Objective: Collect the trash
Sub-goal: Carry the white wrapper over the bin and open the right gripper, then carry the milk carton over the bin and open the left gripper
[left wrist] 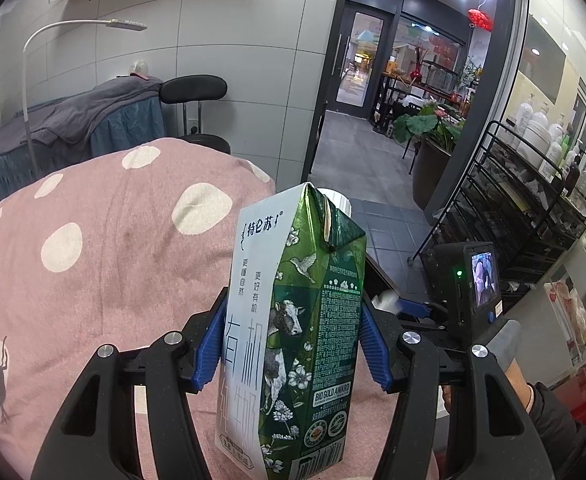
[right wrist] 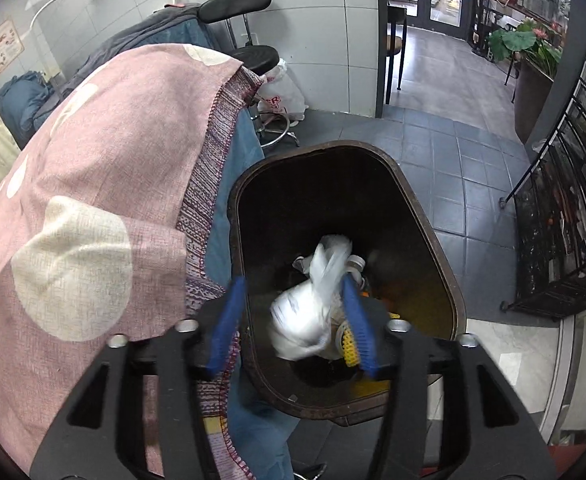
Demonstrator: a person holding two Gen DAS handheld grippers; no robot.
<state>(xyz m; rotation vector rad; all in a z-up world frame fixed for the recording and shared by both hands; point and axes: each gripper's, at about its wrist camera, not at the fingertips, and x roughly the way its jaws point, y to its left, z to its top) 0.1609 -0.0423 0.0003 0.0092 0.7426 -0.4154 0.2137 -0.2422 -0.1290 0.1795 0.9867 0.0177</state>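
Observation:
My left gripper [left wrist: 291, 340] is shut on a green and white milk carton [left wrist: 293, 320], held upright above a pink polka-dot cloth [left wrist: 93, 248]. My right gripper [right wrist: 293, 316] is open above a dark brown trash bin [right wrist: 425, 216]. A white plastic bag [right wrist: 309, 312], blurred by motion, is between the open blue fingers [right wrist: 225, 328] and over the bin's mouth. More trash lies at the bin's bottom. The right gripper [left wrist: 409, 308] also shows in the left wrist view, to the right of the carton.
The pink cloth [right wrist: 93, 200] covers a bed with a blue skirt, left of the bin. A black wire rack [right wrist: 565, 216] stands on the right. A black stool [right wrist: 253, 56] and a white bag [right wrist: 281, 96] are behind the bed. The tiled floor [right wrist: 445, 148] leads to a doorway.

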